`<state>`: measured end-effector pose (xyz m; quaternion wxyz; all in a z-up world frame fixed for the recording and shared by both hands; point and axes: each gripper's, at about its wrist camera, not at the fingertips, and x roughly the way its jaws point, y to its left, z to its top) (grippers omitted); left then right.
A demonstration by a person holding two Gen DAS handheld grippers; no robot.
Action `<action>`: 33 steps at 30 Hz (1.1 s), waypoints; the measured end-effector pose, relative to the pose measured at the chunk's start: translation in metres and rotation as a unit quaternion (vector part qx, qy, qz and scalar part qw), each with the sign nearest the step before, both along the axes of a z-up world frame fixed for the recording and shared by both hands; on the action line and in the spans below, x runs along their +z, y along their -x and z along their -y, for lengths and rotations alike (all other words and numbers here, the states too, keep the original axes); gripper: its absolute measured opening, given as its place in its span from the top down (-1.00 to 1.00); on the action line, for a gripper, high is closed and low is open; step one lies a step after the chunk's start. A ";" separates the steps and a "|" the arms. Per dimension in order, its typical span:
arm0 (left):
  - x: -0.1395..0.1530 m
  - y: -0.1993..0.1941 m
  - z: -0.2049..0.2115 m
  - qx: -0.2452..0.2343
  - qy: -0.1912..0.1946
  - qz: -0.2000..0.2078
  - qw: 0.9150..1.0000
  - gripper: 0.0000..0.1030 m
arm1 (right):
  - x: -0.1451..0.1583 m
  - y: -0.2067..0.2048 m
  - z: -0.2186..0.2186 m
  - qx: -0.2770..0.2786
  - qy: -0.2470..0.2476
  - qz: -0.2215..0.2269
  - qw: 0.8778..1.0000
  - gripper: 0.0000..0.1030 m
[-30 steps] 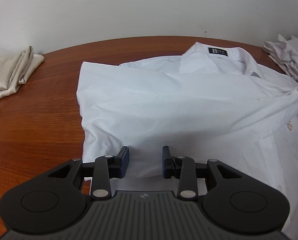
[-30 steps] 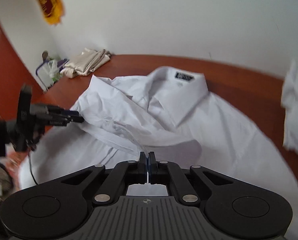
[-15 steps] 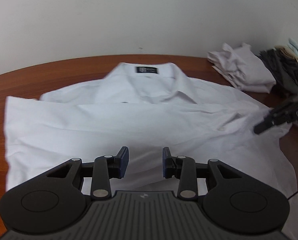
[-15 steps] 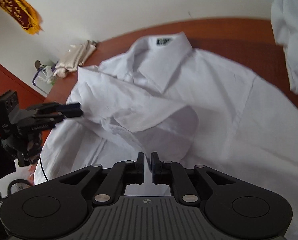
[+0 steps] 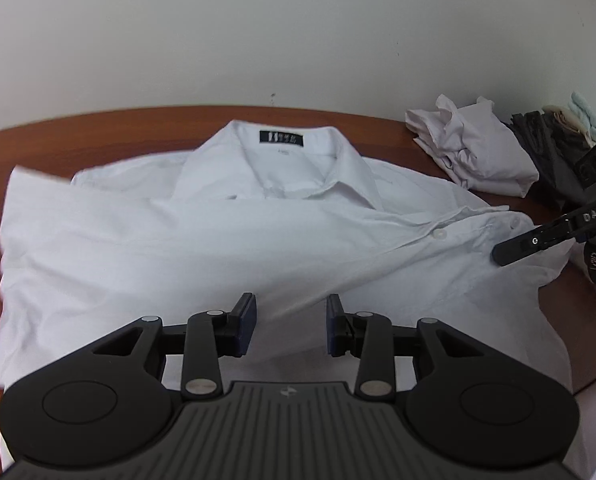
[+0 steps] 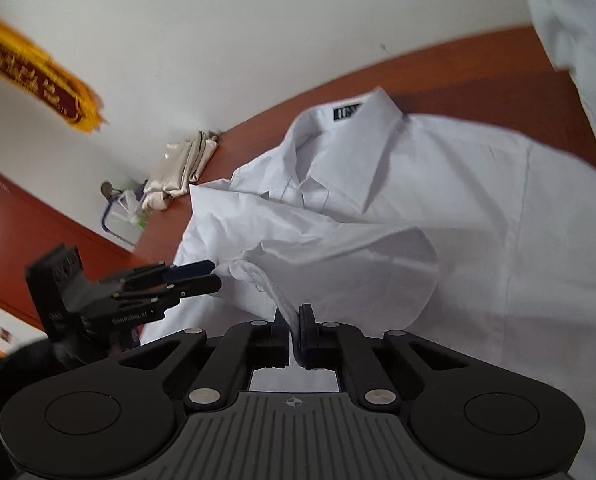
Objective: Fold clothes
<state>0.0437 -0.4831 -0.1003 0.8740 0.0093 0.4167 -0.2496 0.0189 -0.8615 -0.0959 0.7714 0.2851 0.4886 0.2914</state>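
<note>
Right gripper point(image 6: 294, 330) pinches the white shirt point(image 5: 202, 248) cuff edge; left gripper point(image 5: 290, 324) half open above the hem, holding nothing

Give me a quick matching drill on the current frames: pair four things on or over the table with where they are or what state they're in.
Things:
1. white dress shirt
2. right gripper
3. left gripper
4. crumpled white garment

States or places:
A. jaws apart, nothing between them
B. bunched up at the table's far right, beside the shirt's collar end
C. spread on the wooden table, collar at the far side
D. pinching a fold of shirt fabric

Pairs: 1-C, 2-D, 3-A, 4-B
</note>
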 end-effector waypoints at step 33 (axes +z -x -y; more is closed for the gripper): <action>-0.031 -0.001 0.040 0.003 0.012 -0.034 0.999 0.16 | 0.055 -0.043 -0.091 0.109 0.208 0.176 0.956 0.36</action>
